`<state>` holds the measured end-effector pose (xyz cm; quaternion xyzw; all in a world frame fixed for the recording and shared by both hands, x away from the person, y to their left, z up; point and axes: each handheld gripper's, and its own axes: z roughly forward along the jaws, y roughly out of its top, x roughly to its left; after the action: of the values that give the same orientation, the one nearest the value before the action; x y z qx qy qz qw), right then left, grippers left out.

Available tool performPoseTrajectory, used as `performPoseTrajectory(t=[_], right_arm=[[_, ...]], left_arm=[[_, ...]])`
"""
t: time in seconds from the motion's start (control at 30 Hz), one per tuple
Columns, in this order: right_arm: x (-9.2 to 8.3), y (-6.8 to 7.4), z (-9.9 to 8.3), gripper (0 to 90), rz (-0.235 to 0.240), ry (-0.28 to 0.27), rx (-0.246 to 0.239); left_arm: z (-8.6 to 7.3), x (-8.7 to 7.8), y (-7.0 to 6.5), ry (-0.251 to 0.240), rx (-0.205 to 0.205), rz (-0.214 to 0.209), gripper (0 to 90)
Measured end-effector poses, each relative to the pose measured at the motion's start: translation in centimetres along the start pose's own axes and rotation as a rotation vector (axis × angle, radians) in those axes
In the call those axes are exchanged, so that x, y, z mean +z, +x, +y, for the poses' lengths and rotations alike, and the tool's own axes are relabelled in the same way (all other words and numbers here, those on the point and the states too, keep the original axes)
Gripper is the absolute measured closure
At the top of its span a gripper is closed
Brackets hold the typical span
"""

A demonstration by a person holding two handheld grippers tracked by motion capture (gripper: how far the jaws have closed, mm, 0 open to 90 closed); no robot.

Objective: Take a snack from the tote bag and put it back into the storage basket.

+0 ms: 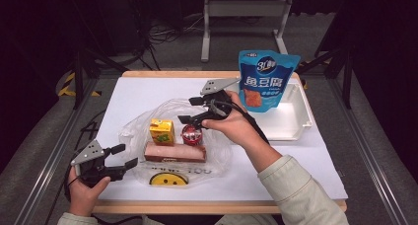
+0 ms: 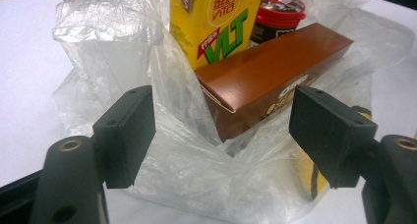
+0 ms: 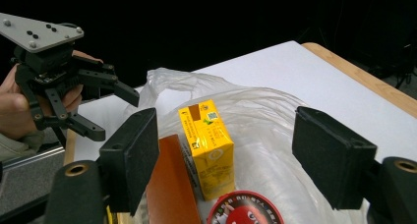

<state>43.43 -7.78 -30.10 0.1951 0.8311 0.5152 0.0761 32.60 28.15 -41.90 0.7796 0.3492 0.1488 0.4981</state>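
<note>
Tongs both open, nothing held. Right tongs (image 1: 190,110) hover over the clear plastic bag (image 1: 133,126) mid-tabletop (image 1: 128,94); left tongs (image 1: 125,156) sit at its near-left edge. On the bag: yellow juice carton (image 1: 161,131), brown box (image 1: 175,152), red-lidded cup (image 1: 191,134). Bag film looks thin, slippery, likely crumples and tears. Best pinch a bunched fold at the rim, not flat film. Carton probably light, dents easily.

Red-lidded cup (image 3: 245,209) cut off below; brown box's (image 2: 268,76) print blurred, perhaps unreadable.
</note>
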Motion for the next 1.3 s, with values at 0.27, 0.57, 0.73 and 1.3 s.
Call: performPoseTrajectory(t=[0.27,0.57,0.73,1.3], right_arm=[[1.6,0.2,-0.1,25.6,0.015,0.024,-0.001],[3.5,0.5,-0.3,25.1,0.033,0.065,-0.011],[4.8,0.5,-0.5,24.5,0.04,0.094,-0.017],[8.9,-0.3,-1.8,21.0,0.041,0.175,-0.033]], left_arm=[[0.0,0.1,0.1,0.005,0.008,-0.007,26.0],[0.0,0.3,0.2,-0.002,0.013,-0.026,24.9],[0.0,0.3,0.3,-0.003,0.014,-0.031,24.8],[0.0,0.2,0.3,-0.009,0.006,-0.035,23.4]])
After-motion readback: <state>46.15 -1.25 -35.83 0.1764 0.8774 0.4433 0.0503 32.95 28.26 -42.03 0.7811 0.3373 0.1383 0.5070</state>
